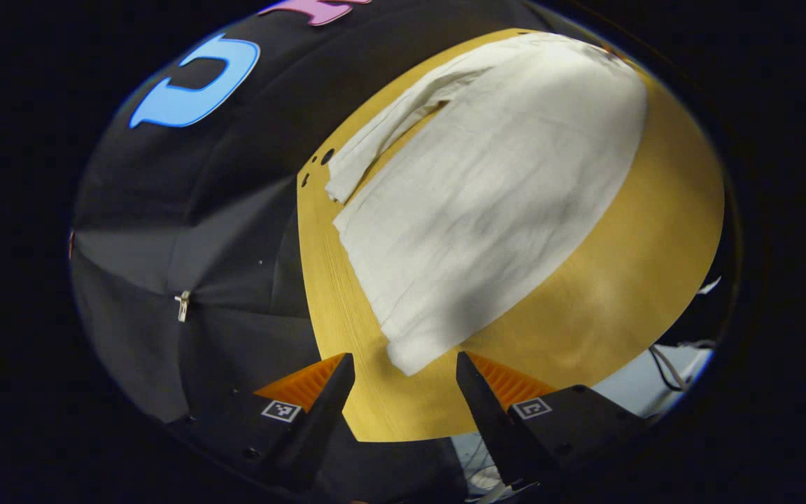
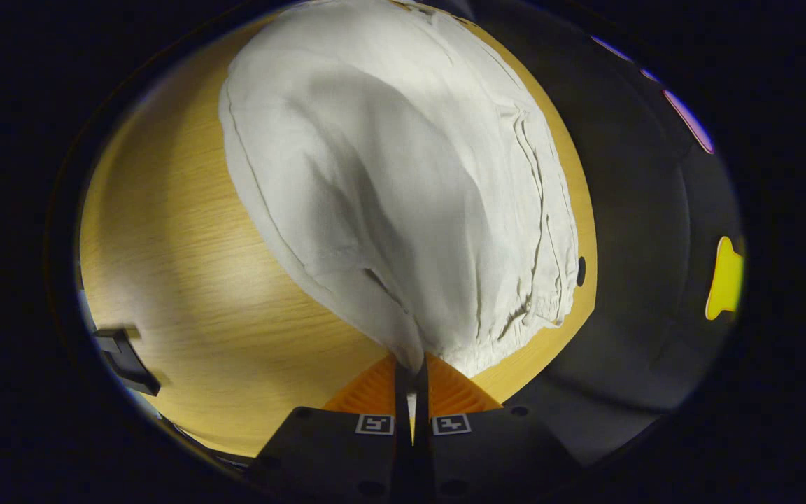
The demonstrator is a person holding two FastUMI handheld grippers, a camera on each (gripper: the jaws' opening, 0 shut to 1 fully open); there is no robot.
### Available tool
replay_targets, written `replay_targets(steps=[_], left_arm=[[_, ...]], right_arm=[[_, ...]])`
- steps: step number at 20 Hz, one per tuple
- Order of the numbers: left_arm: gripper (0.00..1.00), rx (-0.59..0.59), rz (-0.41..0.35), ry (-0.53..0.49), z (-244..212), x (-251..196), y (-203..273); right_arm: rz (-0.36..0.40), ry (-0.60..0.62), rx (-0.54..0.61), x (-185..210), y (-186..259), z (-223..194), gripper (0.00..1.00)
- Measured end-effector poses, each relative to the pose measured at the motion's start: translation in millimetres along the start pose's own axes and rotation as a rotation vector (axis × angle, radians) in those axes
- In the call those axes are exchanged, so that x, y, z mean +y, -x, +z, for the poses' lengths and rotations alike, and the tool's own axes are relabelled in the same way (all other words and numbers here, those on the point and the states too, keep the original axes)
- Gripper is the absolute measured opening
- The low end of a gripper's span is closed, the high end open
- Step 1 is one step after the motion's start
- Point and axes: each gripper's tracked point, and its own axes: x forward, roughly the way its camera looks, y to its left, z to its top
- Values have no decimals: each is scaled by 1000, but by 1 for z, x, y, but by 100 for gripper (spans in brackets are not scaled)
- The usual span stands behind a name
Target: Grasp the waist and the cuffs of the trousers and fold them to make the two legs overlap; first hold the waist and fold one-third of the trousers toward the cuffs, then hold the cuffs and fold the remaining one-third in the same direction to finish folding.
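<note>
White trousers (image 1: 487, 203) lie spread on a wooden table (image 1: 627, 294). In the left gripper view the two legs run toward me; the near leg's cuff corner (image 1: 406, 360) ends just ahead of my left gripper (image 1: 405, 367), which is open with nothing between its fingers. The other leg (image 1: 375, 147) lies apart at the far left. In the right gripper view the gathered waistband (image 2: 543, 280) sits at the right, and my right gripper (image 2: 411, 367) is shut on a lifted corner of the trousers (image 2: 403, 182) at the waist end, with cloth tenting up to it.
Black booth cloth (image 1: 186, 266) hangs behind and beside the table, with a small clip (image 1: 182, 306) on it. Small holes (image 1: 326, 155) mark the tabletop near the far leg. A dark object (image 2: 126, 360) lies off the table edge (image 2: 165, 406) at the lower left. Cables (image 1: 669, 364) trail below the table.
</note>
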Motion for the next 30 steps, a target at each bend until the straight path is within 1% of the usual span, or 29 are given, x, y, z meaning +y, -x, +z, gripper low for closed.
replay_targets(steps=[3, 5, 6, 7, 8, 9, 10, 11, 15, 17, 18, 19, 20, 21, 22, 23, 24, 26, 30], left_arm=[[93, 0, -50, -116, -9, -3, -16], [92, -32, -69, -235, -2, -1, -27], [86, -43, -87, -295, 0, -2, -32], [78, -49, -112, -352, 2, -3, -34], [73, -47, -143, -405, 3, -6, -37], [63, -47, -166, -447, 7, -5, -41], [56, -42, -191, -463, 11, -3, -44], [53, -38, -218, -458, 15, -2, -48], [49, 35, -354, -397, 27, 4, -62], [36, 55, -396, -389, 30, 4, -65], [33, 55, -400, -391, 32, 4, -67], [25, 51, -399, -391, 33, 4, -68], [22, 44, -393, -393, 35, 3, -67], [13, 36, -380, -401, 35, 1, -68], [17, 25, -350, -420, 36, 3, -69], [0, 15, -306, -427, 39, 6, -73], [7, 4, -267, -417, 38, 8, -74], [5, -9, -216, -379, 39, 8, -72], [5, 8, -189, -284, 39, 8, -74]], right_arm=[[-2, 28, 12, -2, -2, -2, 5], [-5, 34, 21, -1, -1, -1, 5], [-6, 38, 21, -1, -2, -1, 5], [-7, 42, 17, -2, -1, -1, 5], [-6, 44, 11, -1, -2, -2, 5], [-2, 38, 10, -1, -1, -1, 5], [4, 29, 15, -1, -1, -2, 5], [11, 19, 19, -2, -1, -2, 5], [17, 13, 19, -3, -2, -2, 5], [19, 9, 22, -2, -1, -2, 5], [20, 8, 20, -3, -2, -3, 5], [20, 6, 19, -3, -2, -3, 5], [21, 6, 18, -3, -2, -3, 5], [23, 3, 19, -3, -2, -3, 5], [25, -1, 21, -3, -2, -3, 5], [23, -4, 25, -3, -2, -3, 5], [20, 1, 28, -3, -2, -3, 5], [15, 10, 30, -3, -1, -3, 5], [8, 1, 43, -5, -1, -7, 5]])
